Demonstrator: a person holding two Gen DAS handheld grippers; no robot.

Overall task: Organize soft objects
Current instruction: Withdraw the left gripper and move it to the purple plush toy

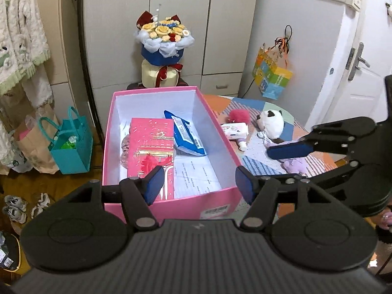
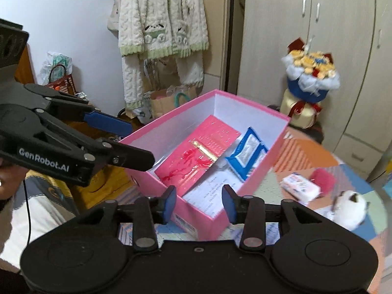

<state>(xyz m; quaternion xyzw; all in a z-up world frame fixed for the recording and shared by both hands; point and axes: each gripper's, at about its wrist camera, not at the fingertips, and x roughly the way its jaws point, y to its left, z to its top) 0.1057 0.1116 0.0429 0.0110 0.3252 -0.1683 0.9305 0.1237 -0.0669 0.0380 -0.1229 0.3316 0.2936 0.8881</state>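
- Pink cardboard box [image 1: 169, 202], open-topped with white inner walls, stands on a table covered by a patchwork-patterned cloth [image 1: 259, 164]; everything below is placed from this box.
- Inside it lie a flat pink-red packet with gold print [image 1: 150, 147], a blue-and-white plastic wipes pouch [image 1: 186, 134] beside the packet, and printed white paper [image 1: 196, 174] on the floor.
- Right of the box, on the cloth: a white soft tissue pack [image 1: 235, 130], a fluffy pink pompom [image 1: 238, 115], a white-and-brown plush toy [image 1: 270, 123] and a lilac plush [image 1: 294, 165].
- Behind the box stands a blue-wrapped bouquet of yellow fabric flowers [image 1: 163, 41].
- Left gripper [image 1: 198, 183] hangs over the near wall, jaws spread, nothing between them.
- Right gripper [image 2: 199, 202] hangs over the near corner, jaws parted and empty.
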